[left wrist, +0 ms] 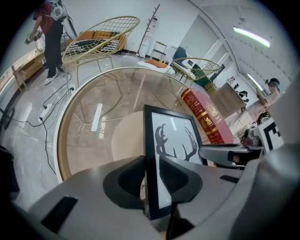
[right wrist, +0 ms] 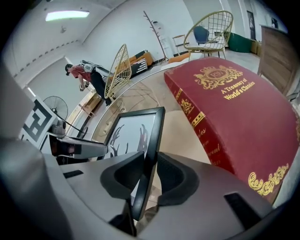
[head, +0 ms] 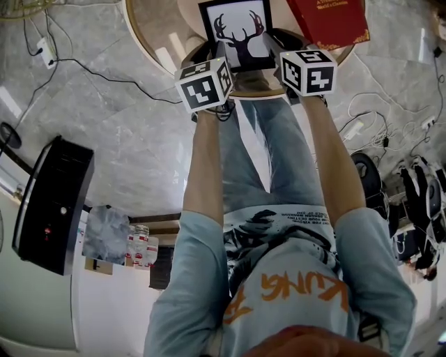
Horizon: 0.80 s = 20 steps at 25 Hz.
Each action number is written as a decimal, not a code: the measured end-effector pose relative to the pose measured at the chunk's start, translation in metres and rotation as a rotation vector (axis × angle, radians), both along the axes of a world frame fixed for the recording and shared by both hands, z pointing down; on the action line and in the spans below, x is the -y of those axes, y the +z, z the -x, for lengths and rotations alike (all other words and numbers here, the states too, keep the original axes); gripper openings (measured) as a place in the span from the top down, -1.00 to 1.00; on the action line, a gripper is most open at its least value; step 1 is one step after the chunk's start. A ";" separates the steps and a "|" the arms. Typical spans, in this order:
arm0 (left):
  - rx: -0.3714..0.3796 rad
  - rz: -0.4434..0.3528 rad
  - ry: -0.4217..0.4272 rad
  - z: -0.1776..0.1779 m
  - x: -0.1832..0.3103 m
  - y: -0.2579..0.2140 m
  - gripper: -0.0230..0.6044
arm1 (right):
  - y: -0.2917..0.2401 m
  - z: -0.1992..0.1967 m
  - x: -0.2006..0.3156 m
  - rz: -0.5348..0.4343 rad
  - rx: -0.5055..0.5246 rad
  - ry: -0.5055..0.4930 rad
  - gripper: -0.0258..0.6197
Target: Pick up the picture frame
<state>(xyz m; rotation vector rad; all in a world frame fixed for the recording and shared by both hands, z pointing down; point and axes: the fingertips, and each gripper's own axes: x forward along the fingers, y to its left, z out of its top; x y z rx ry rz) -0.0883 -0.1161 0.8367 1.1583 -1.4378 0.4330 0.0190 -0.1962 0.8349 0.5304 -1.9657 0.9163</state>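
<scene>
Clamping the picture frame point(head: 237, 31), left tongs point(left wrist: 151, 176) and right tongs point(right wrist: 149, 176) grip opposite edges.

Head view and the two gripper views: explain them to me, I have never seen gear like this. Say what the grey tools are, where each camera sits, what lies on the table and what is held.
There is no robot here. A person holds a two-jaw hand tool in each hand: the left gripper and the right gripper. The marker cubes with black and white squares are part of those tools.

The head view comes from a camera on the person's head, looking steeply down. The other two views come from cameras that ride on each gripper and look along its jaws.

On the round table are a picture frame showing a deer's antlers and a red book. Each gripper is closed on one side edge of the frame, left on the left edge, right on the right. Whether the frame has left the table I cannot tell.
</scene>
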 end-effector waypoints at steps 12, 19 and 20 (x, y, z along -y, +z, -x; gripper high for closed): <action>0.038 -0.107 -0.053 0.009 -0.003 -0.020 0.68 | -0.019 0.006 -0.001 -0.043 0.033 0.027 0.70; 0.072 -0.183 -0.076 0.020 0.000 -0.066 0.67 | -0.060 0.014 0.004 -0.085 0.089 0.052 0.70; 0.077 -0.197 -0.076 0.021 0.001 -0.073 0.67 | -0.066 0.016 0.004 -0.090 0.100 0.048 0.70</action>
